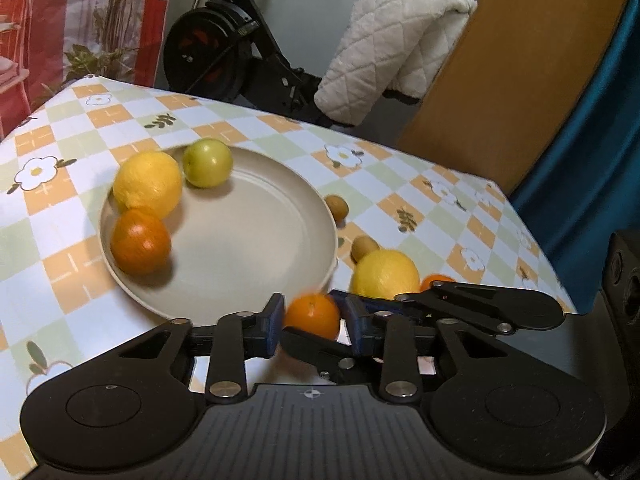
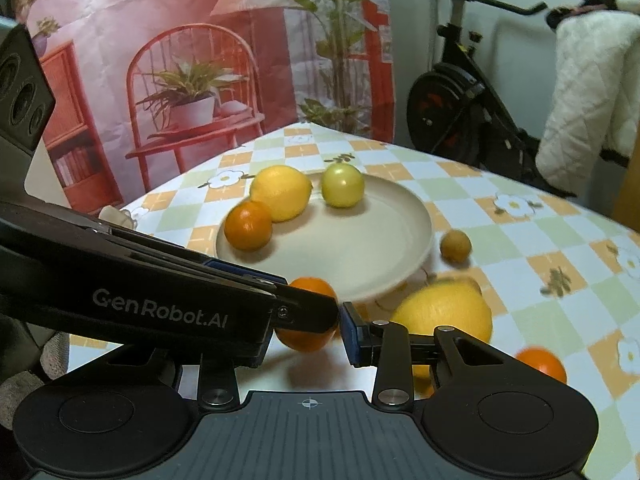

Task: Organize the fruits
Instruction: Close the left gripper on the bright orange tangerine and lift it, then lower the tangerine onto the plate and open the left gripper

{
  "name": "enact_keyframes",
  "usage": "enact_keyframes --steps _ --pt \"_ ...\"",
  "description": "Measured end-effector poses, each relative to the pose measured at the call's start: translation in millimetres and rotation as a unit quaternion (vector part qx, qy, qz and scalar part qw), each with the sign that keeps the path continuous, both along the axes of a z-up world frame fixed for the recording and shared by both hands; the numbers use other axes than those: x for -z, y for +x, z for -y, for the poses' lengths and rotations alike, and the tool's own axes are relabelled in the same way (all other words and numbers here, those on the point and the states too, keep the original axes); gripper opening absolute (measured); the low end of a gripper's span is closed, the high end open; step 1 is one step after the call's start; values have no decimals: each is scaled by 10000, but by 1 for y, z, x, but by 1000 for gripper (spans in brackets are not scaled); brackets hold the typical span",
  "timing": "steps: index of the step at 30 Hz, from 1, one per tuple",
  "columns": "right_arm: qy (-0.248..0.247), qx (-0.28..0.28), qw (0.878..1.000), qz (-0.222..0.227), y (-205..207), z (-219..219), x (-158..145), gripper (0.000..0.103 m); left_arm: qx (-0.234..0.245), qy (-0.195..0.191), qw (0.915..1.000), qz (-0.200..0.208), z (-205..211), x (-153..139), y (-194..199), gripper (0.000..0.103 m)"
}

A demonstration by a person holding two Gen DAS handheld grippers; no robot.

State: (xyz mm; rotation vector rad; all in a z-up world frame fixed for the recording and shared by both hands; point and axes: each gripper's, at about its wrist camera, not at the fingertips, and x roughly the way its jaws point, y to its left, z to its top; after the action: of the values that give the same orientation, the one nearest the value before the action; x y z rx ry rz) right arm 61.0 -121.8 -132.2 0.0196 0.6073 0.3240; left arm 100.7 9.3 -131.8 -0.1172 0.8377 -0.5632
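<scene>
Both tongs meet at one small orange (image 1: 312,316). Left gripper (image 1: 314,322) squeezes it; right gripper (image 2: 340,320) looks open beside it, though half hidden. Plate (image 1: 256,240) lies at eleven o'clock, close by.

An exercise bike (image 2: 460,92) stands behind the table (image 2: 520,232), beside a printed backdrop (image 2: 180,60).

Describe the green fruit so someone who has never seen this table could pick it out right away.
Find the beige plate on the checkered tablecloth. Near its far rim sits the green fruit, beside a lemon; it is the only green one.
</scene>
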Motion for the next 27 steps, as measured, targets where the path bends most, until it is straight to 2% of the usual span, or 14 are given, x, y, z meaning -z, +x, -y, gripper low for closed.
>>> enact_keyframes --steps 9,16,27 --pt "-94 -167 9998 4 25 -15 -5 30 -242 -302 9992 -80 -18 1 19 34" --pt "-143 -229 9996 30 29 -18 -3 30 -311 -364 9988 -76 -21 3 22 34" --pt "-281 -360 9990 -10 51 -28 0 31 -730 -340 9967 -114 -35 3 33 33"
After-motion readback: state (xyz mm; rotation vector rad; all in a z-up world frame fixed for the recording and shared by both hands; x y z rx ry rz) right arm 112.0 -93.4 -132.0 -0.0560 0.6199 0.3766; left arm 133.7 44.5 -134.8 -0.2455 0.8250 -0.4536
